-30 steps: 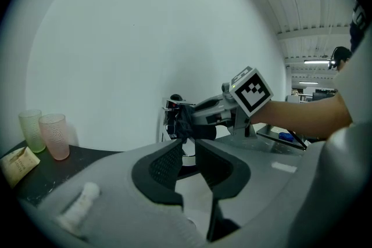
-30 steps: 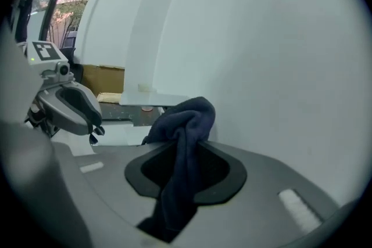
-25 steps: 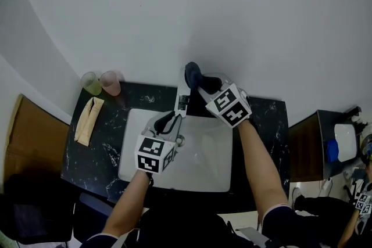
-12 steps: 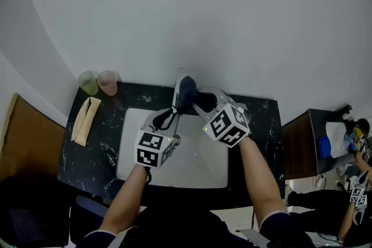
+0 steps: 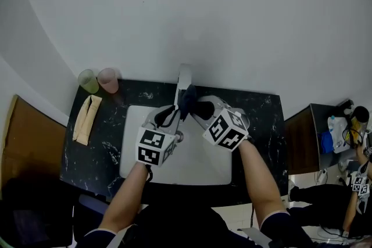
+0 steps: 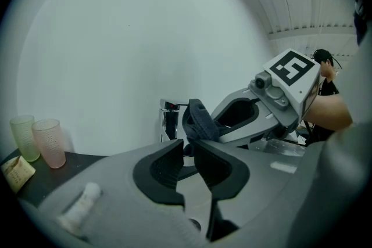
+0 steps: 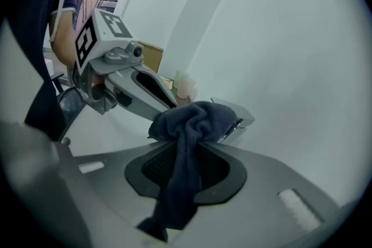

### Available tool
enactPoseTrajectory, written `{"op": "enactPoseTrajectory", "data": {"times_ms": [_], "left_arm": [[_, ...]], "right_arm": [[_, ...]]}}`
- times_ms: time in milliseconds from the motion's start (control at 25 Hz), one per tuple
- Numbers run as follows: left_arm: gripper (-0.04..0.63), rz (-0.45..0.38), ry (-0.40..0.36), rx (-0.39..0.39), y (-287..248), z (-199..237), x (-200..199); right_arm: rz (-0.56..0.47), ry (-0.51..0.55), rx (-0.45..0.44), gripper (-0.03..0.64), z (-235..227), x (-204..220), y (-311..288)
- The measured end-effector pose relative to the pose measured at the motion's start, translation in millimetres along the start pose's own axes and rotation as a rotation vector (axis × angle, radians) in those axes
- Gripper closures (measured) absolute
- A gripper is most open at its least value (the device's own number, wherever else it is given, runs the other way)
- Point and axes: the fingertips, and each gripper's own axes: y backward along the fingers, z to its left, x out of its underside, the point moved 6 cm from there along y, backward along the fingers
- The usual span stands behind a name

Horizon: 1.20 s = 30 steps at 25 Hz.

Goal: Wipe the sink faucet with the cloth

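A chrome faucet (image 5: 183,75) stands at the back of the white sink (image 5: 192,168). My right gripper (image 5: 195,107) is shut on a dark blue cloth (image 5: 187,100), and the bunched cloth lies against the faucet's spout. In the right gripper view the cloth (image 7: 195,122) hangs down between the jaws, with the faucet (image 7: 239,115) just behind it. My left gripper (image 5: 168,115) hovers over the basin left of the spout. Its jaws (image 6: 189,151) have just closed a little, to a narrow gap with nothing in it. The faucet (image 6: 170,120) shows beyond them.
A green cup (image 5: 89,82) and a pink cup (image 5: 108,81) stand at the back left of the black marble counter (image 5: 99,154). A beige folded cloth (image 5: 85,119) lies in front of them. A dark cabinet (image 5: 302,142) stands to the right, with a person (image 5: 357,183) beyond.
My right gripper has carried the cloth from the faucet's top down along the spout toward me, uncovering the top. The left gripper has stayed over the basin.
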Motion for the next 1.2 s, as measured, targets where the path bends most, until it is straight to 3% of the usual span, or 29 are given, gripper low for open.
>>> {"op": "enactPoseTrajectory", "data": {"times_ms": [360, 600, 720, 840, 1000, 1200], "left_arm": [[0.543, 0.001, -0.009, 0.031, -0.6, -0.7, -0.6], [0.545, -0.007, -0.017, 0.030, -0.2, -0.9, -0.7], [0.545, -0.008, -0.023, 0.026, 0.5, 0.0, 0.7], [0.545, -0.010, -0.027, 0.031, 0.6, 0.1, 0.5], [0.545, -0.019, -0.011, 0.034, 0.5, 0.4, 1.0], [0.548, -0.016, -0.018, 0.041, -3.1, -1.6, 1.9]], "right_arm": [[0.048, -0.092, 0.039, 0.520, -47.1, 4.3, -30.5], [0.050, -0.241, 0.083, 0.519, -70.9, 28.7, -51.5], [0.054, -0.337, 0.151, 0.520, -84.9, 47.4, -53.9], [-0.025, -0.423, 0.246, 0.520, -108.5, 47.7, -32.9], [-0.108, -0.385, 0.315, 0.520, -132.8, 19.5, -7.0], [-0.140, -0.313, 0.291, 0.520, -145.6, -22.4, -6.3]]}}
